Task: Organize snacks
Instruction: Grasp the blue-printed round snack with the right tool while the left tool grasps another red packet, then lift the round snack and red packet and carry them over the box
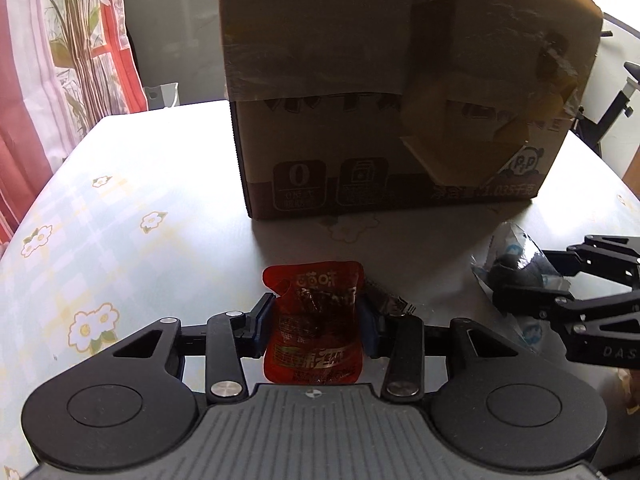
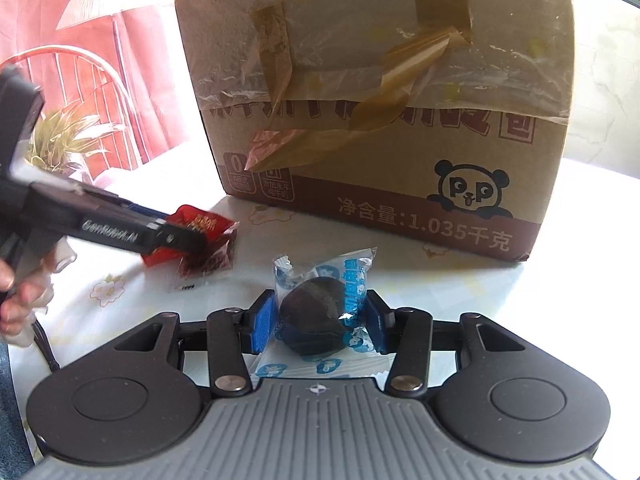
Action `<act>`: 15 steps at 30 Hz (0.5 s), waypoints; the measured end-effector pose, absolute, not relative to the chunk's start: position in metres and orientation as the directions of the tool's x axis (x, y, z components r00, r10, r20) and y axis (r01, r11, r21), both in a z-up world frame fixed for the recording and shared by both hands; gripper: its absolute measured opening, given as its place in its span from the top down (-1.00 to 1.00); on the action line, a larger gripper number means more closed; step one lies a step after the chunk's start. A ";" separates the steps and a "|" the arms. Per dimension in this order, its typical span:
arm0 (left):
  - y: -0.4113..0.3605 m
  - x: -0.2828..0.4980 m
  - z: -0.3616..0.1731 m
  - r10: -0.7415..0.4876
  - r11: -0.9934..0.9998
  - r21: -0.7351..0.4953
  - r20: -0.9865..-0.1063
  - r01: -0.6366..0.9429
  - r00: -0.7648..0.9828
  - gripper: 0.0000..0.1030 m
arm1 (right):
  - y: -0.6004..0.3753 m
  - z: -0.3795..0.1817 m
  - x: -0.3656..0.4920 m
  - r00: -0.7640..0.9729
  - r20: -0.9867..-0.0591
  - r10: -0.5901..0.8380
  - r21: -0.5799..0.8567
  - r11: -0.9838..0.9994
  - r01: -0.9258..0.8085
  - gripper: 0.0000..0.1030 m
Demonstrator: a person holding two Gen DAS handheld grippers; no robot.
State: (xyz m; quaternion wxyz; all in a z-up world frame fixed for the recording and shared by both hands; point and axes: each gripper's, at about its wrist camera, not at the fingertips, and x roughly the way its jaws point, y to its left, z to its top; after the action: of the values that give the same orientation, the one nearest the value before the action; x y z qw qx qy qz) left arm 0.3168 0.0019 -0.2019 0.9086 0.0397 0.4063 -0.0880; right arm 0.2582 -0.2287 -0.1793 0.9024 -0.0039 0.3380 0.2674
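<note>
Snacks sit in both sets of fingers. A red foil snack pouch point(image 1: 314, 320) with gold lettering stands between the blue pads of the left gripper point(image 1: 316, 322), pinched on both sides, just above the floral-patterned surface point(image 1: 132, 208). A dark round cake in a clear blue-printed wrapper point(image 2: 320, 320) lies between the fingers of the right gripper point(image 2: 320, 322), which press against its sides (the wrapper's tail spreads flat beneath). Behind both stands a taped brown cardboard box point(image 2: 380, 100) with a panda logo, near the two packets but apart from them.
</note>
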 end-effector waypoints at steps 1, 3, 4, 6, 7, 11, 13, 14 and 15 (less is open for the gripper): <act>0.002 0.312 -0.202 -0.129 0.981 0.003 -0.744 0.196 0.656 0.14 | -0.229 -0.179 0.258 0.630 -0.612 0.479 0.175 0.858 -0.483 0.05; 0.001 0.302 -0.200 -0.135 0.980 -0.001 -0.740 0.199 0.659 0.15 | -0.229 -0.179 0.257 0.632 -0.610 0.478 0.175 0.859 -0.481 0.06; 0.001 0.299 -0.199 -0.138 0.980 -0.003 -0.738 0.201 0.661 0.16 | -0.229 -0.179 0.257 0.634 -0.609 0.477 0.175 0.860 -0.479 0.06; 0.003 0.292 -0.197 -0.141 0.979 -0.003 -0.728 0.203 0.671 0.16 | -0.230 -0.179 0.257 0.641 -0.603 0.475 0.178 0.863 -0.472 0.06; 0.002 0.286 -0.195 -0.143 0.979 -0.003 -0.721 0.203 0.678 0.16 | -0.231 -0.178 0.256 0.647 -0.596 0.475 0.178 0.864 -0.470 0.06; 0.002 0.270 -0.181 -0.159 0.979 -0.020 -0.690 0.201 0.706 0.16 | -0.237 -0.173 0.249 0.660 -0.587 0.470 0.188 0.871 -0.453 0.06; -0.002 0.264 -0.171 -0.170 0.979 -0.028 -0.668 0.204 0.724 0.16 | -0.240 -0.169 0.243 0.663 -0.584 0.468 0.187 0.873 -0.451 0.06; -0.002 0.262 -0.167 -0.174 0.978 -0.029 -0.659 0.206 0.732 0.16 | -0.243 -0.166 0.240 0.665 -0.581 0.469 0.185 0.872 -0.453 0.06; -0.003 0.260 -0.162 -0.177 0.978 -0.029 -0.648 0.209 0.741 0.16 | -0.246 -0.163 0.237 0.669 -0.575 0.471 0.185 0.871 -0.455 0.06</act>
State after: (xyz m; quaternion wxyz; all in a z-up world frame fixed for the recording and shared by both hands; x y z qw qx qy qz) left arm 0.2602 -0.0027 -0.1623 0.9326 0.0227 0.3450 -0.1034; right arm 0.2371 -0.2459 -0.1629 0.9134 0.0130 0.3182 0.2535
